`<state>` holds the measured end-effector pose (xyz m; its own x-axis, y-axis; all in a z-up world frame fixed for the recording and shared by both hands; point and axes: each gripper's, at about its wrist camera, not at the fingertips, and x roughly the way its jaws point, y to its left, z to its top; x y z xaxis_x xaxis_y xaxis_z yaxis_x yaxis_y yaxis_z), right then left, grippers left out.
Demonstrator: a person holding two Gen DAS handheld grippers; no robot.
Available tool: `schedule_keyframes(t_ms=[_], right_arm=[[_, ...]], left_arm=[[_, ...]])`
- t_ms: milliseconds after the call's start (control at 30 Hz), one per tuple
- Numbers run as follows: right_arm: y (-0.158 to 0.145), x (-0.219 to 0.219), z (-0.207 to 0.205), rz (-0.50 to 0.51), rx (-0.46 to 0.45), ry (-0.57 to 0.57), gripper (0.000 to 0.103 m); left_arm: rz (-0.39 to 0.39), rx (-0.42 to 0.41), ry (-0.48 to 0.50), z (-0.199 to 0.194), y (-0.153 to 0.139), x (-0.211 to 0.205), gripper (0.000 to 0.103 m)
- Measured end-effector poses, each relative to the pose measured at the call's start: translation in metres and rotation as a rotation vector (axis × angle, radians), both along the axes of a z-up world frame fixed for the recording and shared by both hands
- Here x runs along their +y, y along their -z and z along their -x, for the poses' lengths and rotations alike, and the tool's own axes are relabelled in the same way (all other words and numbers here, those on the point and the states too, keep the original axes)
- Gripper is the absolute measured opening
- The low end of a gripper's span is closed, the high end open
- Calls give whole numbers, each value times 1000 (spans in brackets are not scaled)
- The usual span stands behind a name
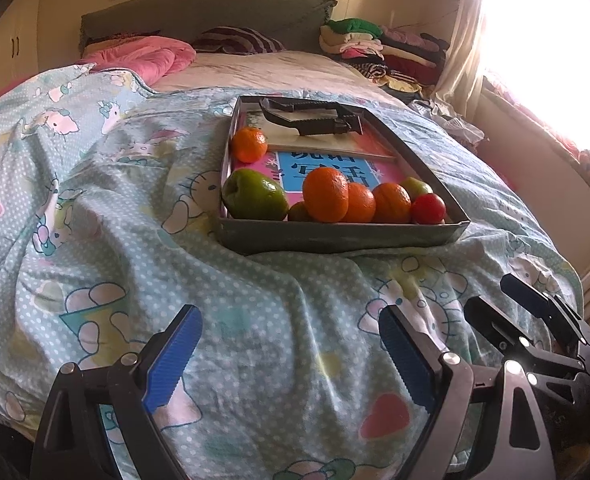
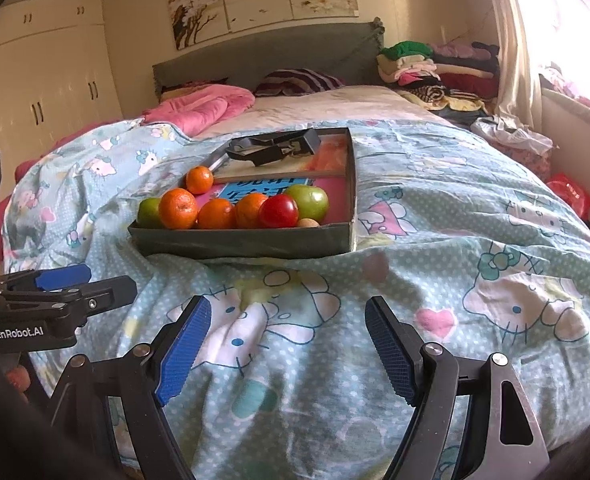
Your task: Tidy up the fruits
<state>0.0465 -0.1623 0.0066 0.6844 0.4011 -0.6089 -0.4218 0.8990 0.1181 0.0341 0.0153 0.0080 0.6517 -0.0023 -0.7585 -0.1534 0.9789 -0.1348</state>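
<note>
A shallow dark tray (image 1: 335, 236) (image 2: 239, 242) lies on the bed's cartoon-print quilt (image 1: 135, 208). Along its near wall sit a big green apple (image 1: 255, 196) (image 2: 149, 212), three oranges (image 1: 326, 194) (image 2: 179, 208), a red fruit (image 1: 428, 209) (image 2: 279, 211) and a second green apple (image 1: 417, 188) (image 2: 309, 200). A smaller orange (image 1: 249, 144) (image 2: 199, 179) rests further back. My left gripper (image 1: 289, 320) (image 2: 95, 278) hovers open and empty over the quilt, short of the tray. My right gripper (image 2: 289, 308) (image 1: 491, 294) is beside it, also open and empty.
A black plastic frame (image 1: 315, 118) (image 2: 275, 146) and printed books lie in the tray's far half. A pink blanket (image 2: 203, 110) and striped pillow lie at the headboard, folded clothes (image 2: 435, 68) are piled at the right, with a bright window beyond and wardrobes (image 2: 47, 92) at left.
</note>
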Motion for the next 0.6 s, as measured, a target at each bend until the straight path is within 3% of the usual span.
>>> schedule_keyframes(t_ms=[600], right_arm=[[4, 0, -3, 15, 9, 6, 80]], left_arm=[[-9, -2, -10, 1, 0, 1, 90]])
